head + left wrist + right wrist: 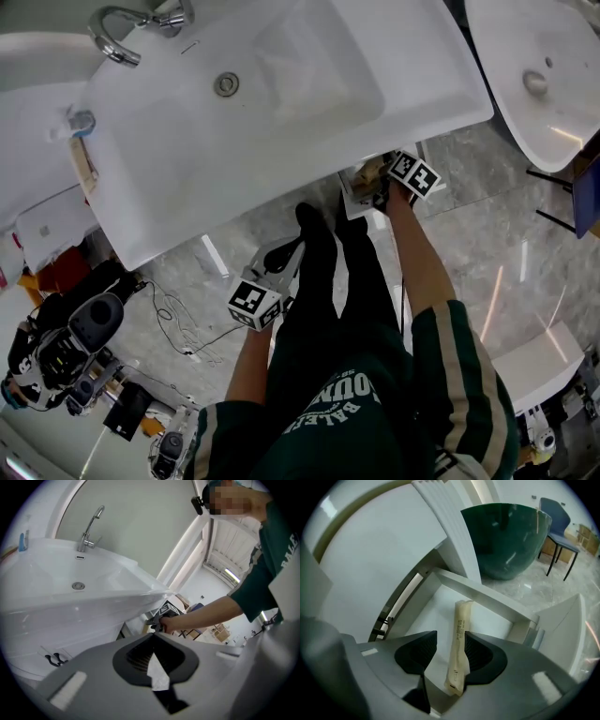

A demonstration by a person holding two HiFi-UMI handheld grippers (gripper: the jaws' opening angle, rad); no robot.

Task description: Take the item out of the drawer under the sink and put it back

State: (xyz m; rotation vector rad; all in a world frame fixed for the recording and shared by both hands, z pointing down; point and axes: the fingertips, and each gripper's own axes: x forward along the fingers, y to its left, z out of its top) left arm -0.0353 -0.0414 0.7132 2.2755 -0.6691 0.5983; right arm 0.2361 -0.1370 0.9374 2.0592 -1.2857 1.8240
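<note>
A long cream packet [459, 644] lies in the open white drawer [487, 592] under the sink [281, 94]. My right gripper [450, 651] hangs over the drawer with its jaws open. The packet runs between the pads, close to the right one, with a clear gap on the left. In the head view this gripper [375, 192] reaches under the sink's front edge, where the drawer [354, 199] is mostly hidden. My left gripper [153, 637] is shut with nothing in it, held low and back near the person's leg [281, 261].
A chrome tap [117, 37] stands at the sink's back left. A second white basin [544, 75] is to the right. A dark green tub [506, 536] and a blue chair [560, 527] stand beyond the drawer. Cables and gear [84, 347] lie on the marble floor at left.
</note>
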